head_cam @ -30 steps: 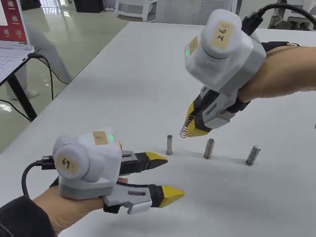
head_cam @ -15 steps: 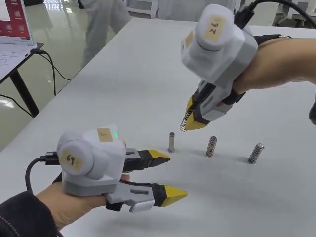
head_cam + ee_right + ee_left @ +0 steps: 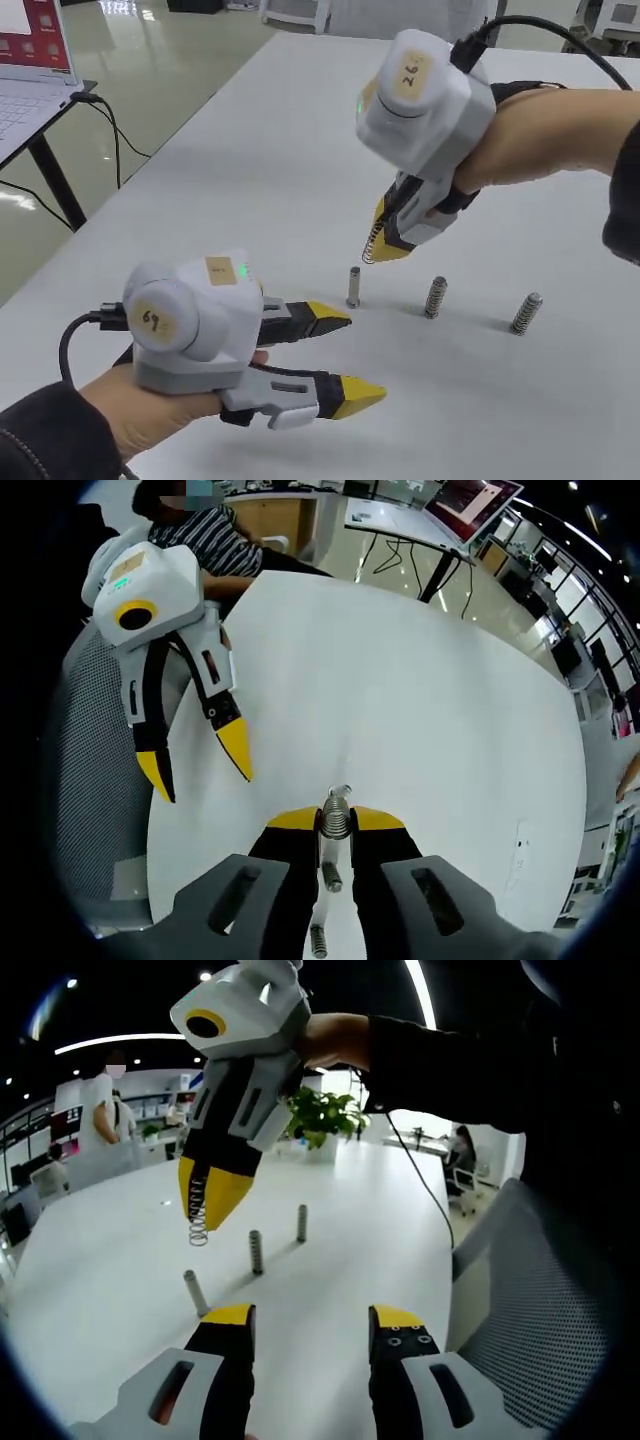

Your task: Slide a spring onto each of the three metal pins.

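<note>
with right fingers (image 3: pixel 392 250) clenched on spring (image 3: pixel 372 243), left fingers (image 3: pixel 325 315) released: may snag on pin (image 3: pixel 354 286) tip if lowered tilted.

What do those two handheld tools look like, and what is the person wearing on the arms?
Both the left gripper and right gripper have rounded white-and-grey housings, black jaws with yellow tips, a small green light and a black cable at the back. Tan stickers carry handwritten numbers: 69 on the left, 26 on the right. The person wears dark sleeves.
</note>
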Tool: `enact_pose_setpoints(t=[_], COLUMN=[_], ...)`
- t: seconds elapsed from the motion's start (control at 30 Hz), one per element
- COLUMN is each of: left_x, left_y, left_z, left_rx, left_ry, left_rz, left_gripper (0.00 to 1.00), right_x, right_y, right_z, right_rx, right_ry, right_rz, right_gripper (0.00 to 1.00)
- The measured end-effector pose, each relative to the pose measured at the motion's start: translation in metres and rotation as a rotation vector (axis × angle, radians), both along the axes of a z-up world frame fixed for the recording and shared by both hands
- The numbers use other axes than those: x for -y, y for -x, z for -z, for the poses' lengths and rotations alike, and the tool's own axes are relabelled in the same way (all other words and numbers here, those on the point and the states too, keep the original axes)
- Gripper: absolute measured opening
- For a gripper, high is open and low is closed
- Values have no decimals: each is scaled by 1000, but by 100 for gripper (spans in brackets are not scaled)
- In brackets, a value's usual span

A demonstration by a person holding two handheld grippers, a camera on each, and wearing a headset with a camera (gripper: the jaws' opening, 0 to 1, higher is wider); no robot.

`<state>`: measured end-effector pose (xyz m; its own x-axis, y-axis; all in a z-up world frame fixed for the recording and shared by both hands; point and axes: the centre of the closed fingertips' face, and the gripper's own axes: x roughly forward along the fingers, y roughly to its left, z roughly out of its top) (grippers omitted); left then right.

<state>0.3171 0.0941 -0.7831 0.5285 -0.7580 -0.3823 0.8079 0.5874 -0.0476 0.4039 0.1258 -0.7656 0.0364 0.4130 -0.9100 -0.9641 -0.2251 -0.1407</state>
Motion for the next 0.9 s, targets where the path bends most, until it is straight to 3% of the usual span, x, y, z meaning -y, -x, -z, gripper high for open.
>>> enact_pose_setpoints(t=[0.43, 0.9], left_x=[-4, -22], left_y=[-1, -12], left_z=[0, 3], left_rx=[3, 2], left_ry=[9, -6], left_rz=[-17, -112], left_gripper=[40, 42], right_x=[-8, -11], right_y=[-3, 2], right_z=[15, 21], right_rx=[-5, -14], right_ry=[18, 28], right_rz=[6, 1], right_gripper=[8, 8])
